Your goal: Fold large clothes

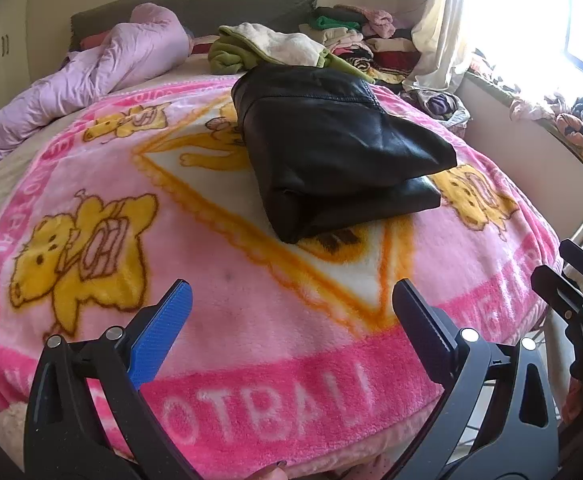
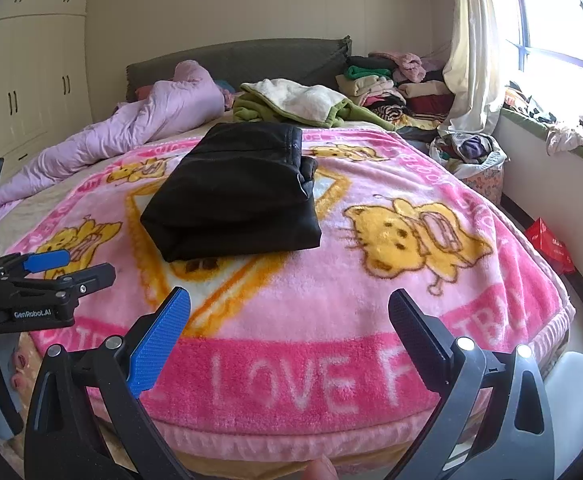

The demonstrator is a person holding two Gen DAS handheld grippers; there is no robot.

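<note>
Black jacket (image 2: 233,196) folded, lengthwise up blanket (image 2: 371,320)

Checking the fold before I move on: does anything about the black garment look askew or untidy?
Slightly. The black garment lies folded on the pink blanket, but its lower layer juts out past the top one at the near right corner. Both claws, left and right, are open and clear of it.
</note>
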